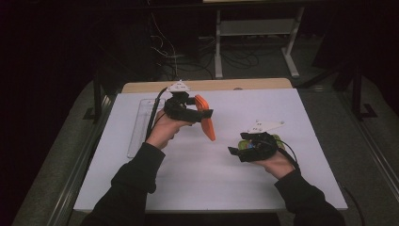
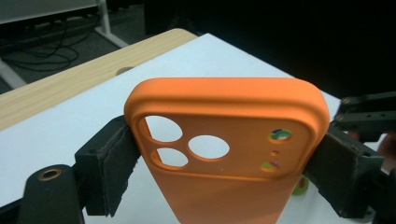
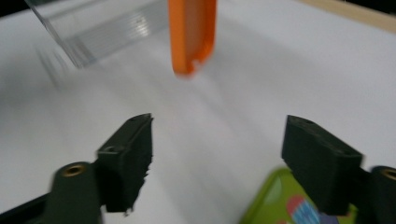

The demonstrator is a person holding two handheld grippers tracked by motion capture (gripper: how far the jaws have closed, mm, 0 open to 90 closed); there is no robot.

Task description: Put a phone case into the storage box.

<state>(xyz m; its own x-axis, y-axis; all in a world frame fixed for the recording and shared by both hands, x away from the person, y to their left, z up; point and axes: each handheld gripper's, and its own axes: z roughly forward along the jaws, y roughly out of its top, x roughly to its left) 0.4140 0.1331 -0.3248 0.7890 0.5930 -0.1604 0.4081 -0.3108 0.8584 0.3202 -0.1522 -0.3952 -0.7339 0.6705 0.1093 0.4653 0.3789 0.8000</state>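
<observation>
High view: my left gripper (image 1: pixel 201 112) holds the orange phone case (image 1: pixel 206 117) up over the white table (image 1: pixel 197 179); my right gripper (image 1: pixel 235 150) sits low by a green case (image 1: pixel 244 144).

Left gripper view: jaws clamp the orange phone case's (image 2: pixel 224 140) sides (camera cutouts up).

Right gripper view: my jaws gape, nothing between them, green case (image 3: pixel 289 200) underneath.

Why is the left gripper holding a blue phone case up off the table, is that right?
Not quite: the case is orange, not blue. The left gripper view shows it clamped between the left gripper's fingers, and the high view shows it held up off the table.
</observation>
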